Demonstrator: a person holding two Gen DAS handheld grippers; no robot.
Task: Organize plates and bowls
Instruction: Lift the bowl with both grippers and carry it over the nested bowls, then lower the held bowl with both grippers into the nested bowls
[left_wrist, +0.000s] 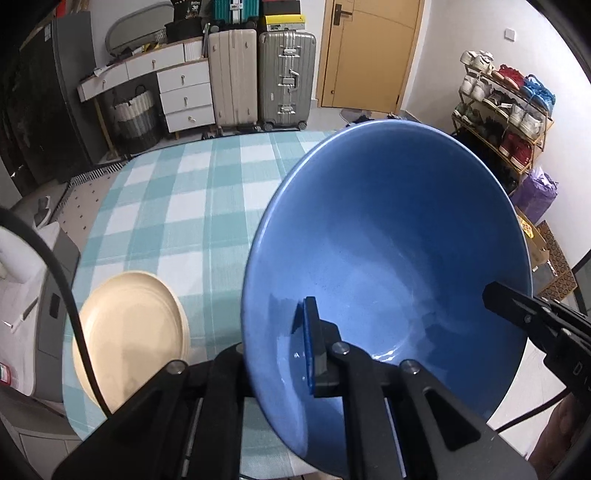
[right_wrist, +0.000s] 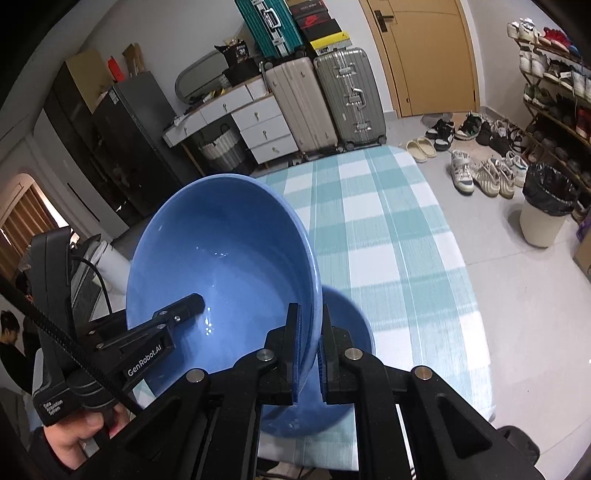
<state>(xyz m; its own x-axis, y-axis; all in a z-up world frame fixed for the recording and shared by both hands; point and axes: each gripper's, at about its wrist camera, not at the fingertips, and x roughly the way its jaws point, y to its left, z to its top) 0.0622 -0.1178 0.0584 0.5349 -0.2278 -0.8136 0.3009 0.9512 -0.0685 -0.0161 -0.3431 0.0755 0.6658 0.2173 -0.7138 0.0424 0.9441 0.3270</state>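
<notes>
Both claws pinch blue bowl (left_wrist: 388, 236).

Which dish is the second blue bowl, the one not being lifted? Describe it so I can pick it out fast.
Start at the checked tablecloth and come to its near edge. There a second blue bowl sits on the cloth, directly under the lifted bowl that both claws clamp by the rim. It alone rests on the cloth ungripped, mostly hidden, unlike the cream plate.

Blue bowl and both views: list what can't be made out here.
- Left wrist view: the held bowl hides the table's right side.
- Left wrist view: the cream plate's near edge is hidden by the left gripper and a cable.
- Right wrist view: the second bowl is mostly hidden behind the held bowl and the right gripper.
</notes>
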